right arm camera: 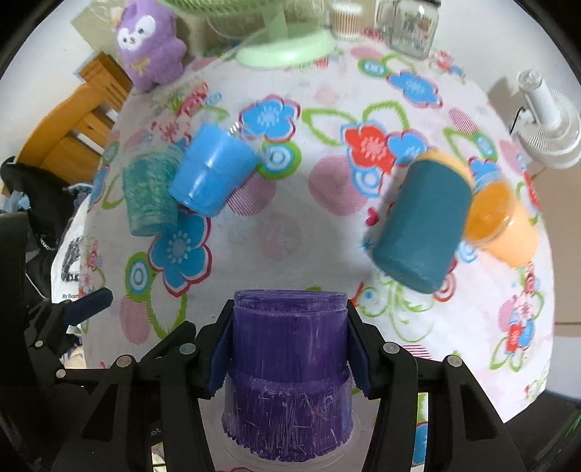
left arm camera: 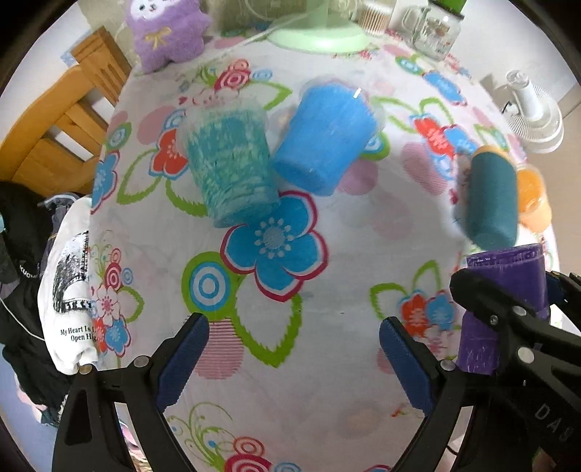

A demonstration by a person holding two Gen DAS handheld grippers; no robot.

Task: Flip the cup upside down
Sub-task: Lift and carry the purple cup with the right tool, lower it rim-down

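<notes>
1. Purple cup (left arm camera: 508, 290) sits at the left wrist view's right edge, clamped by the right gripper (left arm camera: 508, 319); the left gripper (left arm camera: 290, 359) hangs released over the floral tablecloth (left arm camera: 326, 225).
2. Purple cup (right arm camera: 288, 348) fills the right wrist view's foreground, squeezed between blue pads (right arm camera: 219, 359); beyond it lie a blue cup (right arm camera: 214, 174) and a teal cup (right arm camera: 421, 221).

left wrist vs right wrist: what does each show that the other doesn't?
Left wrist only: the left tool wide open with nothing between its fingers, and the printed white shirt in full.

Right wrist only: the right tool closed head-on around the purple cup, both pads on its sides.

Both: the purple cup, light blue cup, teal patterned cup, dark teal cup, orange cup, purple plush, floral tablecloth.
</notes>
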